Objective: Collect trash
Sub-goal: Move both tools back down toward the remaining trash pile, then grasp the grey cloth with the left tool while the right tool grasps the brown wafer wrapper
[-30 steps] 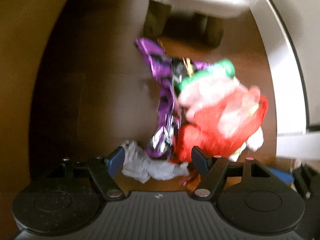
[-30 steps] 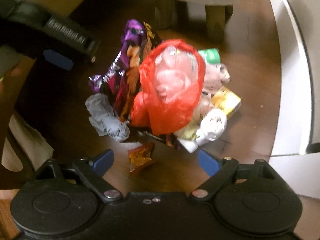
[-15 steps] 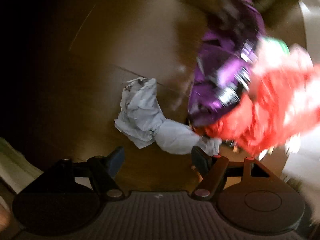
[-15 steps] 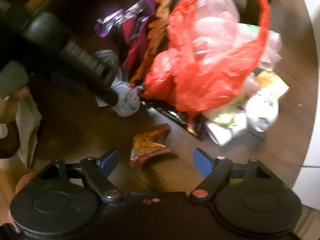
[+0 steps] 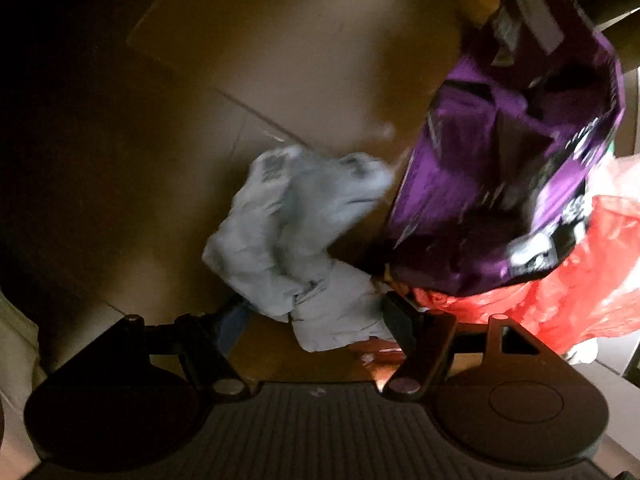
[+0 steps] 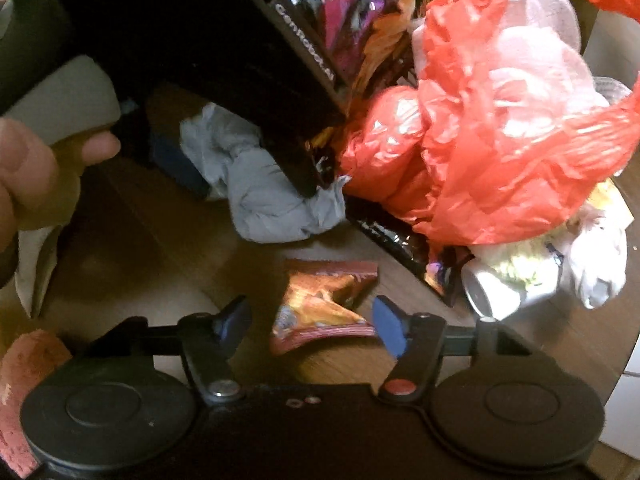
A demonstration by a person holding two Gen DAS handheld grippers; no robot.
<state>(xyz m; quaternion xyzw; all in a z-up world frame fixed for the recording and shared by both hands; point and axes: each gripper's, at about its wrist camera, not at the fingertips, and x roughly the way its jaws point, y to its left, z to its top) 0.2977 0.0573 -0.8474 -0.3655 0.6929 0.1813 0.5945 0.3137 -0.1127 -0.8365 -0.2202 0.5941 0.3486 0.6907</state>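
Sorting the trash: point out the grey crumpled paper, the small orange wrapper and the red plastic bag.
grey crumpled paper (image 5: 288, 240), left wrist view, middle.
small orange wrapper (image 6: 320, 308), right wrist view, centre.
red plastic bag (image 6: 500, 140), right wrist view, bulging front.

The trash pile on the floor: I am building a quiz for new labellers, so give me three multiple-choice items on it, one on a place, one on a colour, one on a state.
1. Where does the small orange wrapper lie?
A. Between the right gripper's jaws
B. Inside the red bag
C. Under the grey paper

2. What colour is the big snack bag beside the grey paper?
A. Green
B. Purple
C. Yellow

3. How do the left gripper's jaws stand?
A. Shut and empty
B. Clamped on the red bag
C. Open around the grey paper

Key: 1 A, the wrapper sits on the floor between the blue pads. 2 B, its foil is purple. 3 C, the pads stand wide at the paper's sides.
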